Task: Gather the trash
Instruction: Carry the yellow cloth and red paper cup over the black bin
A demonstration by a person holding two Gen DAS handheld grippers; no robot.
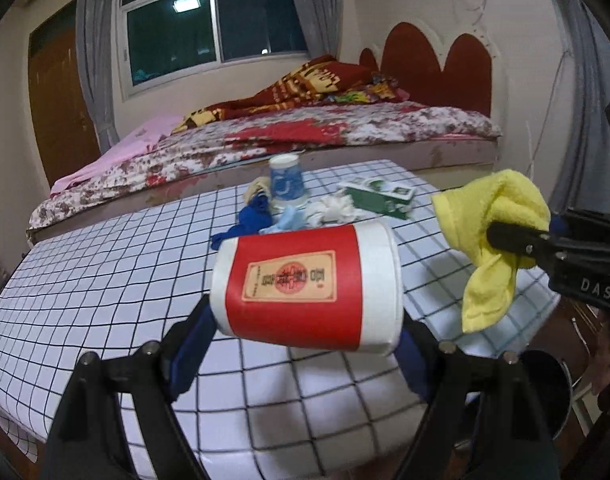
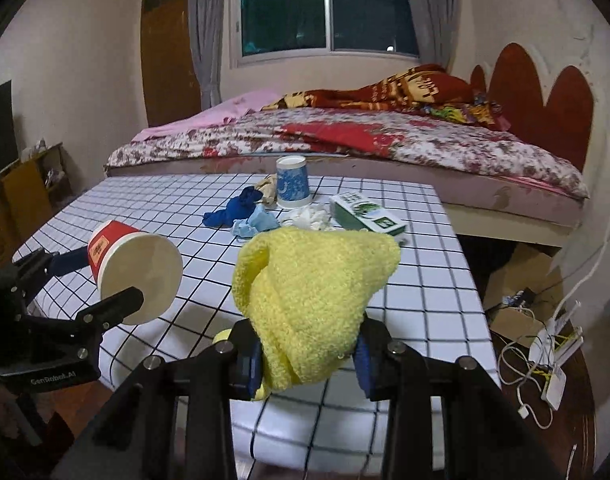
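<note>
Red and white paper cup (image 1: 305, 284): nearest to my left camera, lying on its side across my left gripper (image 1: 305, 332), lifted clear above the checked tabletop; its red band and tan label face the lens.
Left gripper: jaws spread wide and clamped on the red and white paper cup, one blue pad against the base end, the other against the rim end. From my right camera the cup (image 2: 135, 268) shows its pale round end, held out at the left.
Yellow cloth (image 2: 309, 304): nearest to my right camera, bunched up between the blue pads of my right gripper (image 2: 307, 364), its bulk standing above the jaws, a loose tail hanging below.
Right gripper: jaws drawn close and pinched on the yellow cloth; from my left camera the cloth (image 1: 493, 240) hangs from the black finger at the right.
Table (image 1: 85, 280): white covering with a black grid, beneath both grippers.
Blue paper cup (image 2: 292, 184): upside down at the far side of the table, well beyond both grippers.
Dark blue cloth (image 2: 233, 210): crumpled, left of the blue paper cup.
Light blue scrap (image 2: 255, 224): just beside the dark blue cloth.
White tissue wad (image 2: 309, 216): between the light blue scrap and the green carton.
Green carton (image 2: 365, 214): lying flat, right of the tissue.
Bed (image 2: 425, 148): behind the table, floral cover, red blanket heaped on it.
</note>
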